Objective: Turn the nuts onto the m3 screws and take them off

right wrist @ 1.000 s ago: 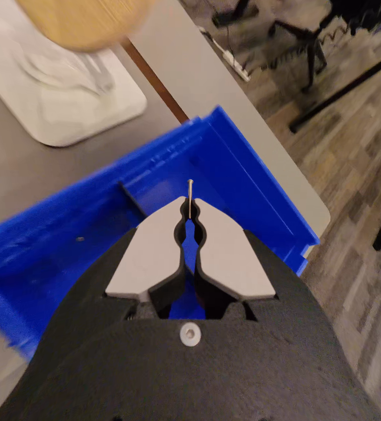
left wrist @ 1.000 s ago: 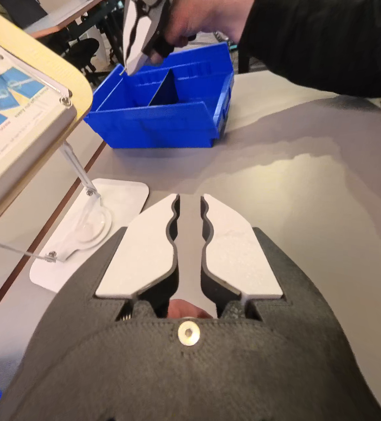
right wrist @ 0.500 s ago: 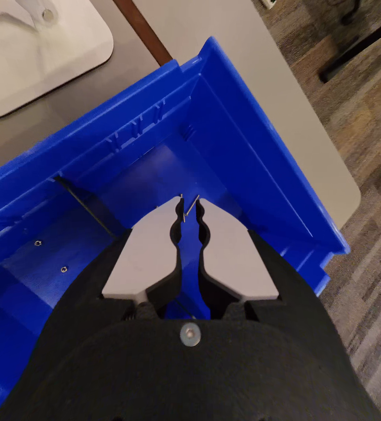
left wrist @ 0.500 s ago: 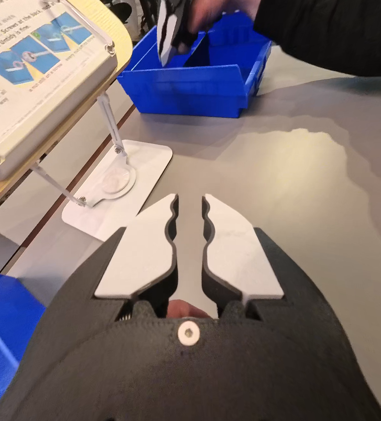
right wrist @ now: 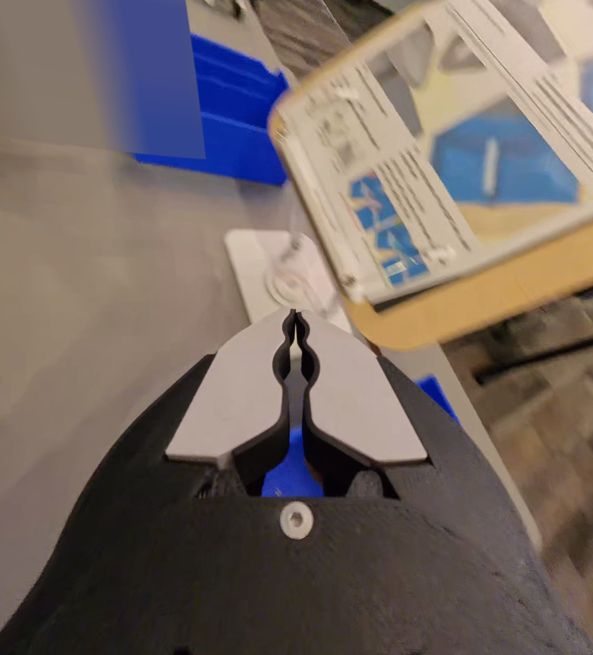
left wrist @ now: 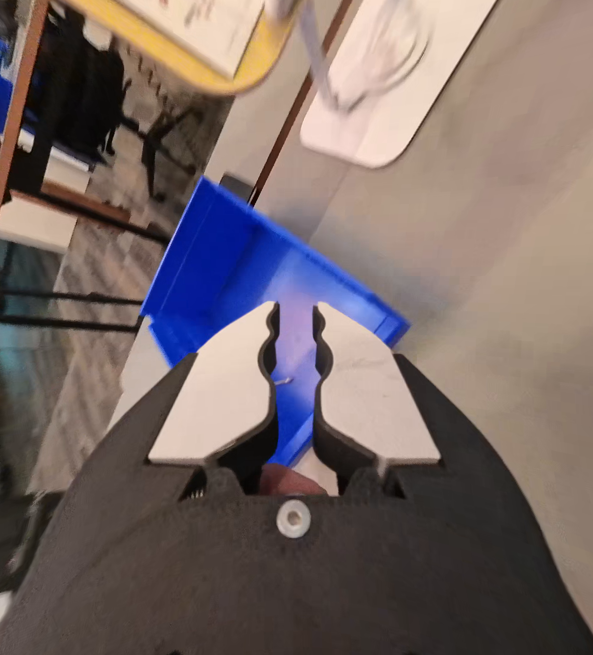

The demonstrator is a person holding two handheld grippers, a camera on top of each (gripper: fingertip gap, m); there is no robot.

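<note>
Left wrist view: small screw (left wrist: 284, 381) inside blue bin (left wrist: 224, 262).

1. A grey table (left wrist: 500, 248) with a smooth matte top carries everything; a thin brown seam runs along it near one edge.
2. A blue plastic bin (left wrist: 224, 269) sits on the table at its edge, open side up.
3. A second blue bin (right wrist: 238, 117) rests farther off on the same surface.
4. A flat white base plate (left wrist: 387, 117) with rounded corners lies on the table between the bins.
</note>
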